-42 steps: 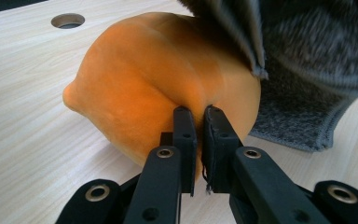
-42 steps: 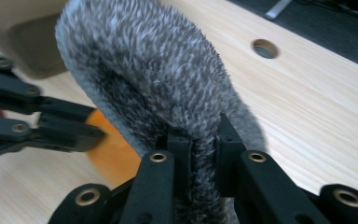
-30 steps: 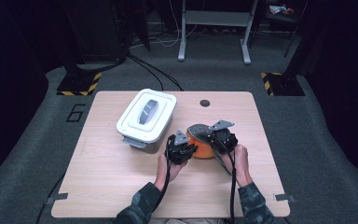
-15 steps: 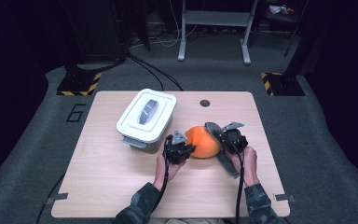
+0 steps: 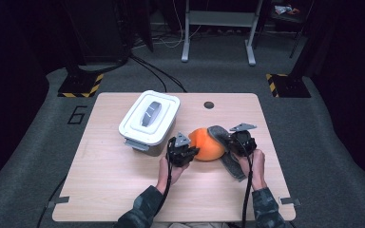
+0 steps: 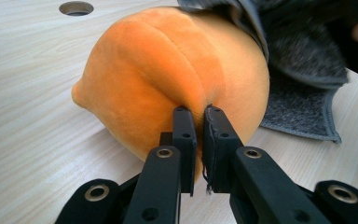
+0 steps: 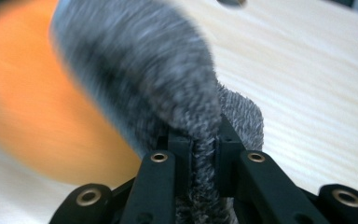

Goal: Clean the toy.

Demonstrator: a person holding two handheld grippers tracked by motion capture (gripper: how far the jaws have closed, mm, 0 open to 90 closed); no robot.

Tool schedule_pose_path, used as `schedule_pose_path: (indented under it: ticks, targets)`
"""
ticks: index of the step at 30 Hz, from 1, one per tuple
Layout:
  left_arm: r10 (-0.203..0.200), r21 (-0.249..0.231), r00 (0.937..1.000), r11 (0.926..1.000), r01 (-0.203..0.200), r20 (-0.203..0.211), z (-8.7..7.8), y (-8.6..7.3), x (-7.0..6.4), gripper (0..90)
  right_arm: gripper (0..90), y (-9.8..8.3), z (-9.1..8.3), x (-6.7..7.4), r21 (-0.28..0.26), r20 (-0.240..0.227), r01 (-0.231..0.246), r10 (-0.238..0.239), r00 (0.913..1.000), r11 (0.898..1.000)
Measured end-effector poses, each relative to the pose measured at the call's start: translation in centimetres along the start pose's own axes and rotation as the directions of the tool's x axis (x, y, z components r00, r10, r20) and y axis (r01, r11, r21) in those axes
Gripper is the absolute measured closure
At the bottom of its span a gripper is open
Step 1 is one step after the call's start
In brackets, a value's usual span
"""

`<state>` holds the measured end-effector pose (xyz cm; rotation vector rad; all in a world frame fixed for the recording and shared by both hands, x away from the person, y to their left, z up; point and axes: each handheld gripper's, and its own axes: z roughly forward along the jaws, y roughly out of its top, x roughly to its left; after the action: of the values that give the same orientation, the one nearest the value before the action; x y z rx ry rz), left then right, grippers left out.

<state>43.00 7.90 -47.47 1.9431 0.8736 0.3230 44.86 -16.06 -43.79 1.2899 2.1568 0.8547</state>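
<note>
An orange plush ball (image 5: pixel 205 144) lies on the wooden table (image 5: pixel 114 180), just right of the white box. My left gripper (image 5: pixel 191 153) is shut on a pinch of its orange fabric (image 6: pixel 168 70), jaws (image 6: pixel 199 112) nearly together. A grey fuzzy cloth (image 5: pixel 227 154) hangs off the ball's right side and trails onto the table. My right gripper (image 5: pixel 234 142) is shut on a fold of that grey cloth (image 7: pixel 154 70), with the fabric squeezed between its jaws (image 7: pixel 204 135). Blurred orange plush (image 7: pixel 28 93) lies behind the cloth.
A white lidded box (image 5: pixel 149 118) with a grey handle stands at the ball's left, close to my left gripper. A round hole (image 5: pixel 209 105) is in the table's far edge. Bare wood lies in front of and to the right of the hands.
My right gripper has moved to the right with the grey cloth, drawing it off the ball, so more orange shows. The left gripper has stayed put on the ball.
</note>
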Motion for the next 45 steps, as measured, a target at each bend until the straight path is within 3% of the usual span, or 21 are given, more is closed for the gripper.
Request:
schedule_pose_path:
  ticks: [3,7,11,15,22,33,38,45]
  targets:
    - [0.005,-0.004,1.0000,1.0000,-0.005,0.003,0.0,0.0,-0.1,84.2,81.3,0.9,-1.1,1.1,-0.059,-0.032,0.028,-0.030,0.9991,0.998]
    - [0.009,-0.007,0.9999,0.9999,-0.009,0.011,0.1,0.1,-0.3,84.1,81.3,2.1,-1.6,2.7,-0.078,-0.072,0.071,-0.077,0.9944,0.994]
    - [0.016,-0.006,0.9997,0.9999,-0.016,0.020,0.0,0.1,-0.3,84.1,81.1,2.7,-0.8,3.8,-0.081,-0.104,0.096,-0.105,0.9891,0.992]
    - [-0.003,-0.002,0.9996,1.0000,0.003,0.026,0.1,0.0,-0.2,84.1,81.2,2.5,0.4,4.2,-0.068,-0.119,0.092,-0.100,0.9879,0.993]
    - [0.004,0.004,0.9999,1.0000,-0.005,0.015,0.2,-0.1,-0.2,84.2,81.6,2.1,0.3,3.5,-0.040,-0.052,0.106,-0.108,0.9928,0.994]
    - [-0.007,0.009,0.9998,0.9999,0.007,0.017,0.2,-0.2,0.3,84.2,81.5,0.3,1.0,1.1,0.029,0.023,0.037,-0.038,0.9990,0.999]
    - [-0.019,0.007,0.9997,0.9998,0.019,0.015,0.2,-0.2,0.3,84.1,81.4,-0.6,2.2,0.0,0.075,0.042,0.023,-0.026,0.9988,0.997]
    - [-0.014,0.007,0.9998,0.9999,0.014,0.013,0.2,-0.2,0.5,84.1,81.2,-2.0,4.0,-0.9,0.132,0.033,-0.004,-0.001,0.9995,0.991]
